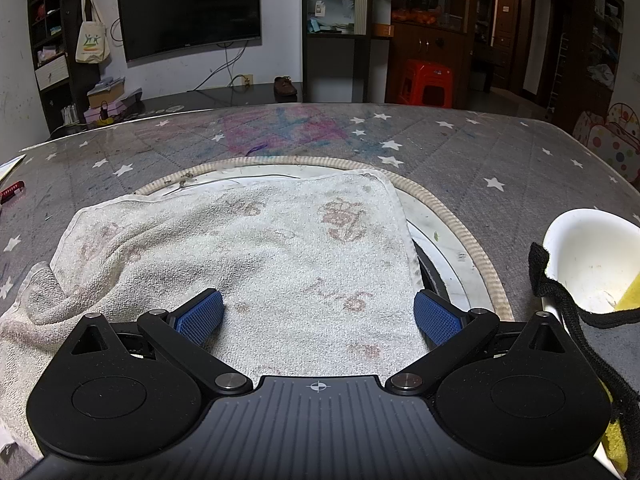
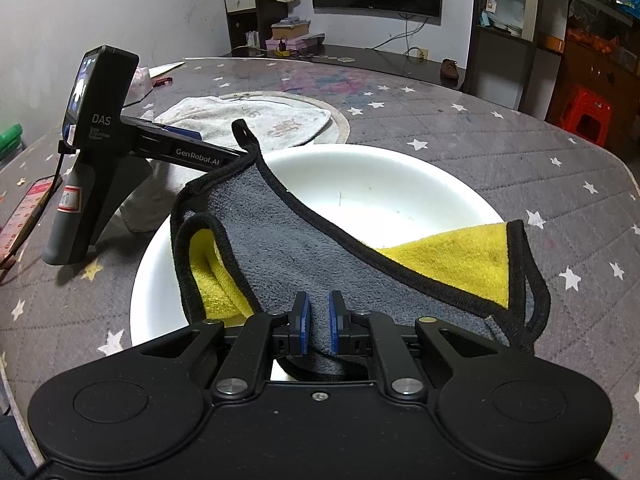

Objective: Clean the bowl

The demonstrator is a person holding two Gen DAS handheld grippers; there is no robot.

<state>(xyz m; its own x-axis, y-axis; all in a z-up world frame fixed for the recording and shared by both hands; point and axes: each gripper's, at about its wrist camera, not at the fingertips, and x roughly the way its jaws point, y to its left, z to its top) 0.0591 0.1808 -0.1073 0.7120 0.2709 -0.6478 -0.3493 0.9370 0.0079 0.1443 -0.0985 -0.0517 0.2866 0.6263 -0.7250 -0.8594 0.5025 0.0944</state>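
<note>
Right hand-held gripper [image 2: 318, 322] pinches soft grey-and-yellow microfibre cloth [image 2: 320, 240] over shallow white bowl [image 2: 360, 184], centre frame on bench [image 2: 500, 160]; bowl looks rigid, slippery, so steady its rim. Left hand-held gripper [image 1: 318, 316] gapes over towel [image 1: 248, 248].

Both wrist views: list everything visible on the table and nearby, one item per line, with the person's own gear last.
White round bowl: one, white, on the table, in front of the right tongs.
Grey-and-yellow microfibre cloth: one, black-edged, draped into the bowl.
White terry towel: one, stained, spread over a round mat.
Grey star-print table cover: one, grey, under everything.
Red plastic stool: one, red, beyond the table.
Black television: one, on the wall.
Left tongs: open, over the towel.
Right tongs: shut on the cloth.
</note>
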